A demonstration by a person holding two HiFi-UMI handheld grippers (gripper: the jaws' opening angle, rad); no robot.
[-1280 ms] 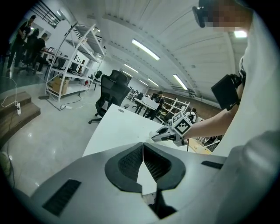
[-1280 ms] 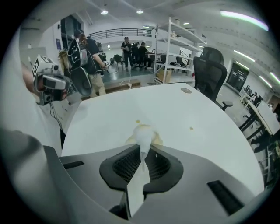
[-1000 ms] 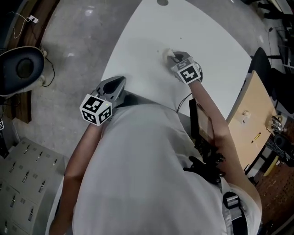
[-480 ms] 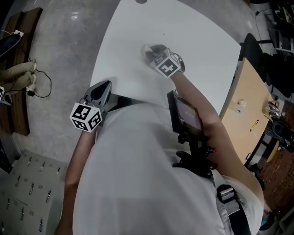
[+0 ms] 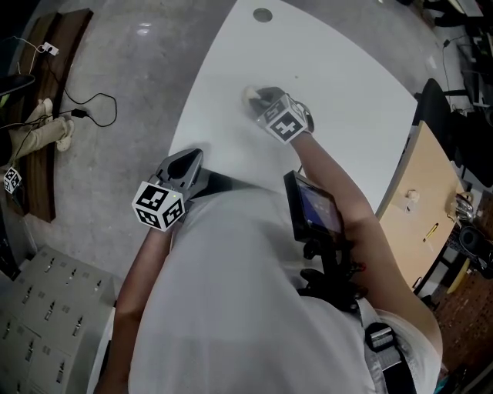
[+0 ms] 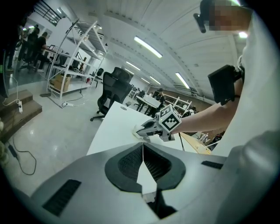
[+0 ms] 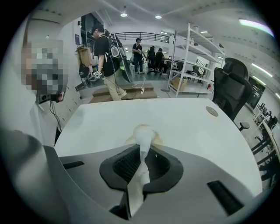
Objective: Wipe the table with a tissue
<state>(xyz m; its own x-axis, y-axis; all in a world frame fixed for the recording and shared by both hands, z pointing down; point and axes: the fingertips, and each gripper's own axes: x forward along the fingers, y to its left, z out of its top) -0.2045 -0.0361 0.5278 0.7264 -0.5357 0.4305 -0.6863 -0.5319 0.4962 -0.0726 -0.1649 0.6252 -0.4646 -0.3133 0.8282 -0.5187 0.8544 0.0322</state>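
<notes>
White is most of what I see from here: a crumpled white tissue [image 7: 142,133] pinched in the right tongs [image 7: 142,151], pressed down on the broad white curved-edged counter [image 5: 347,85]. The right tongs are closed narrowly on the tissue. A twisted strip of it runs back between the ribbed pads, and the wad bulges out in front, touching the surface. From the head view the wad [image 5: 250,95] sits toward the counter's left side, a little in from the curved edge.

The left tongs [image 5: 192,158] hang near the counter's near edge, close to the person's body and well apart from the wiping. Their jaws are closed together with nothing between them.

I'd judge the wipe to be under way rather than finished. The tissue is in contact mid-surface, and large stretches of counter lie beyond it and to its right. I can make out no spill or smear anywhere, so I cannot tell how much has been covered or how much is left.

By my count: one tissue, one counter, two tongs, and one small round grey disc [image 5: 263,15] set in the counter's far end.
</notes>
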